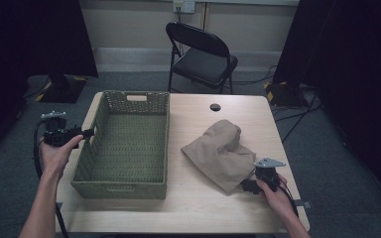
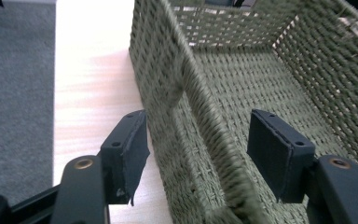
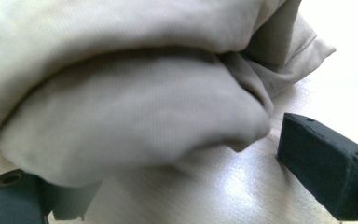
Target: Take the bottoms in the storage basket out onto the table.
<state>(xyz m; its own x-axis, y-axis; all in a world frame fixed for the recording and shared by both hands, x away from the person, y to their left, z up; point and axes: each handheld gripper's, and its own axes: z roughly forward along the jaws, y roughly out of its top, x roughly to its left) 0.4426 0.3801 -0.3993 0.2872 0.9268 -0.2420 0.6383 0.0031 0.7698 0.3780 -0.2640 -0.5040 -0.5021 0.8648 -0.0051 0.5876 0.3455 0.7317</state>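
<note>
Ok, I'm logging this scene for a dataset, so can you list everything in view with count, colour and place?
Woven wicker basket: one, green, left half of the table, nothing inside.
Crumpled cloth garment: one, beige, right half of the table.
Wooden table: one, pale, centre; a dark round cable hole near its far edge.
Folding chair: one, black, beyond the table.
Carpet floor: grey, around the table.
Left claw: black, open, jaws astride the basket's left wall.
Right claw: black, open, at the garment's near edge, a fold lying over one jaw.
Person's hands: two; left hand, right hand.
</note>
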